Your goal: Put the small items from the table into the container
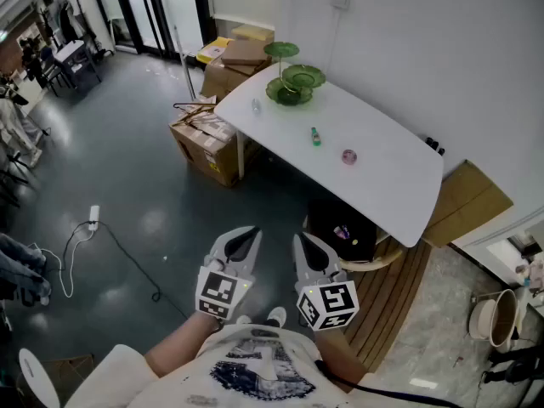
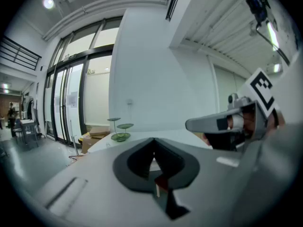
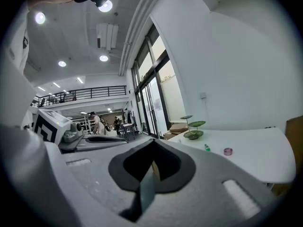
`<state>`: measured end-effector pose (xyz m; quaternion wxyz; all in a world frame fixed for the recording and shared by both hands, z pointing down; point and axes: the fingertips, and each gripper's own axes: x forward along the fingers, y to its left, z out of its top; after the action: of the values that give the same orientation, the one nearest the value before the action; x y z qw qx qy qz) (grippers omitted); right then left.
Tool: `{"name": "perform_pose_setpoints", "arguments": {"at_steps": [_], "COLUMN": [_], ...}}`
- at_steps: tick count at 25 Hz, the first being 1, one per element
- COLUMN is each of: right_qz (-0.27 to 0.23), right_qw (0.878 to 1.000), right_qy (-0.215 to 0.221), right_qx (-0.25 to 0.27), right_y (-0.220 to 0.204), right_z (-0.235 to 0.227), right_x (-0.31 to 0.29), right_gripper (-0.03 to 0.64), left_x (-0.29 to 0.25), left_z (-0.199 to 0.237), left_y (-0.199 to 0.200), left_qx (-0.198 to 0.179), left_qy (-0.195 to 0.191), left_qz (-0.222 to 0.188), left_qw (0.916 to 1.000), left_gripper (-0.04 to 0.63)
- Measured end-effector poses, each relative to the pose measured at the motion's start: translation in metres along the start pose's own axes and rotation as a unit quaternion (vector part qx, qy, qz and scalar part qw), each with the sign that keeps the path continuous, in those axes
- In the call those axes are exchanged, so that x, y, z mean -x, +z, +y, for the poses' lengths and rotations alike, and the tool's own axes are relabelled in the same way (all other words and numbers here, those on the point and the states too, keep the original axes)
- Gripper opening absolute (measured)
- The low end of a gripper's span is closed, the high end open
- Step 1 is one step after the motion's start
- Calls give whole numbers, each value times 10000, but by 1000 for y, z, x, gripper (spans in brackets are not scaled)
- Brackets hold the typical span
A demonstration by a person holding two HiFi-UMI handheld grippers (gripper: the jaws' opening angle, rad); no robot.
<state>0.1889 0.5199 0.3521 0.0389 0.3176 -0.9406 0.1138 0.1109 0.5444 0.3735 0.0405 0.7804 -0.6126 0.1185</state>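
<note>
While the small things lie spread over the white table (image 1: 387, 177), neither gripper is close to them. A small green bottle (image 1: 315, 136) lies near the middle of the tabletop, a pink round piece (image 1: 349, 155) sits just beside it toward the near end, and a small clear piece (image 1: 256, 105) rests near the far edge; what that clear piece is cannot be made out. None of the three touches another. At the far end of the table stands the green tiered tray (image 1: 303, 76), its dishes stacked on a thin centre post, with the clear piece nearest to it and the pink one farthest. The left gripper (image 1: 245, 236) and the right gripper (image 1: 308, 243) hang side by side close to the person's body, over the dark floor (image 1: 127, 168) and well short of the table's near edge, both pointing roughly toward the table. Each is clenched on nothing: in each gripper view the jaws meet at their tips and nothing stands between them. Beside the table's far end, cardboard boxes (image 1: 206, 138) are piled on the floor, and a white cable (image 1: 81, 236) trails across the floor on the left.
</note>
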Motion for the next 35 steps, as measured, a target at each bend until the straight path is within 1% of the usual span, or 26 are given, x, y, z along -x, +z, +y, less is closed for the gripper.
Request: {"name": "perform_pose_setpoints", "arguments": {"at_steps": [6, 13, 21, 24, 27, 31, 35], "right_qz": [-78, -108, -197, -276, -352, -369, -297], "right_qw": [9999, 9999, 9997, 9995, 9993, 9993, 9995], "right_qy": [-65, -38, 27, 62, 106, 72, -59], "right_qx": [-18, -116, -161, -113, -90, -18, 39], "right_y": [1, -1, 5, 10, 14, 12, 13], "right_z": [-10, -29, -48, -47, -46, -47, -54], "right_x": [6, 11, 5, -1, -9, -25, -52], "right_gripper": [-2, -2, -2, -2, -2, -2, -2], "left_x": [-3, -20, -32, -34, -39, -49, -72], "left_z": [-6, -22, -25, -19, -9, 7, 31], "left_y": [0, 1, 11, 16, 18, 14, 10], "left_qx": [23, 32, -17, -98, -62, -28, 57], "left_qy": [50, -115, -19, 15, 40, -31, -173], "left_qz": [-50, -76, -103, -143, -193, -253, -289], "left_qw": [10000, 9999, 9999, 9998, 9998, 9997, 9994], "left_gripper": [-11, -11, -11, -11, -11, -11, -11]}}
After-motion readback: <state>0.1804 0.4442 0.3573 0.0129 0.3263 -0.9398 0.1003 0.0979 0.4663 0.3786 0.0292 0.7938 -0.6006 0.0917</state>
